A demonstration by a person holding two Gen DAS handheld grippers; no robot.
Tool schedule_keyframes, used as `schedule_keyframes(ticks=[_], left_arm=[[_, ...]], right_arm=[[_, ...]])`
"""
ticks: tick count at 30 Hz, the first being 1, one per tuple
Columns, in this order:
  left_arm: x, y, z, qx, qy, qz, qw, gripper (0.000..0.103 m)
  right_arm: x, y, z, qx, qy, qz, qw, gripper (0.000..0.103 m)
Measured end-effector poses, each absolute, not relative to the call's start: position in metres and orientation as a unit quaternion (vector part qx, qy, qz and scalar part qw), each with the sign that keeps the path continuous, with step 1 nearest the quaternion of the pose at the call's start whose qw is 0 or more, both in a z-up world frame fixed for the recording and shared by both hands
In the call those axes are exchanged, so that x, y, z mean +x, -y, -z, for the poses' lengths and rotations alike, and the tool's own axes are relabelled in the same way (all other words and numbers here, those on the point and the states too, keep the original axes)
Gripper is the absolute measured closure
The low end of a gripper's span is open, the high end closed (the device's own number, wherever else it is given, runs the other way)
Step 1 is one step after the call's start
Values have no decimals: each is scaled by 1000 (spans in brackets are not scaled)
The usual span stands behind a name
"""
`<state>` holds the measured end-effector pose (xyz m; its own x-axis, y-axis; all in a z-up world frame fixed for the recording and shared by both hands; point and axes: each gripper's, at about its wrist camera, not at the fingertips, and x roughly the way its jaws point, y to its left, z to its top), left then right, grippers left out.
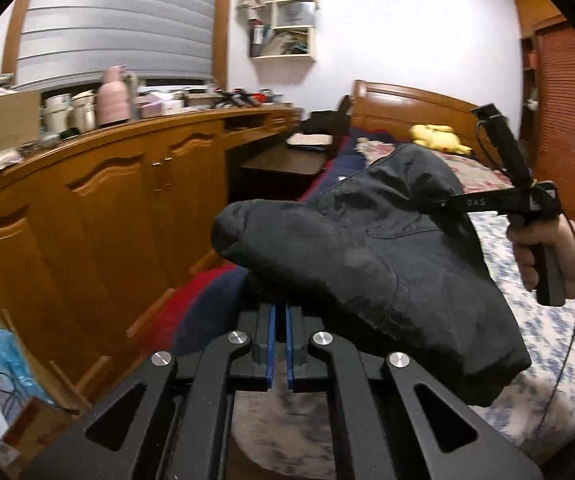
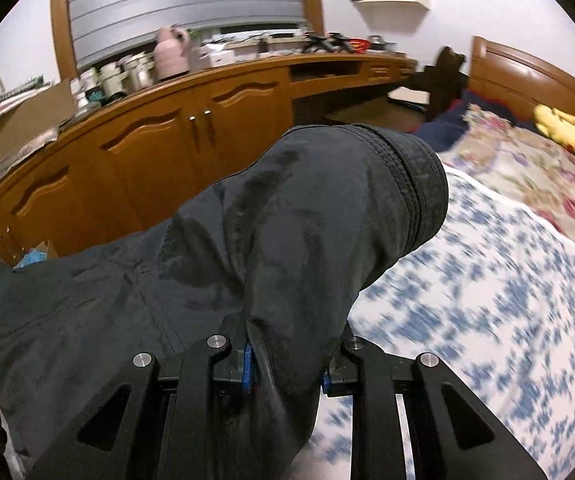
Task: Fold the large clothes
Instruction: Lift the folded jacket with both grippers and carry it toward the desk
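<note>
A large black garment [image 1: 367, 256] hangs in the air above the bed, stretched between both grippers. My left gripper [image 1: 281, 312] is shut on its near edge, the blue pads almost together with cloth between them. The right gripper [image 1: 439, 204] shows in the left wrist view at the right, clamped on the garment's far end. In the right wrist view the garment [image 2: 287, 240] drapes over my right gripper [image 2: 287, 364], whose jaws hold a thick bunch of cloth; its ribbed hem [image 2: 415, 176] points up.
A bed with a blue-and-white floral sheet [image 2: 487, 280] lies below and to the right, with a yellow plush toy [image 2: 563, 128] near the wooden headboard [image 1: 407, 108]. A long wooden cabinet [image 1: 107, 200] with clutter on top runs along the left.
</note>
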<state>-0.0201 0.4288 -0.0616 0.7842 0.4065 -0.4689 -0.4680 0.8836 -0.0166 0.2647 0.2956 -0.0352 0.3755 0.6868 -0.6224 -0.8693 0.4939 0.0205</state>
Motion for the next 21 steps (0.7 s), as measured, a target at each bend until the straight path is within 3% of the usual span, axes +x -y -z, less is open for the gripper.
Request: schedule_keyframes(ticks=[7,12,16,19,21], left_arm=[[-17,-455,92,-75,-272,-253,925,99],[-22,-458,94,-76,-274,-261,923,99],[-24,-463,95,-85,-289,-255,919,98],[-30,-464,95,-96,-292,-259,916,92],[-34,-465,94,-102,-289,-262,915,82]], right_arm=[[282,-329,82,-201,-357,-459,788,74],[299,-315,108,-211,-357,-439,798,56],[296,-302,106,-214,-331,-450,801,55],[279,-300,106,-212,-313,-471,797,55],[267,-304,110,-206,-314,-504,778,55]])
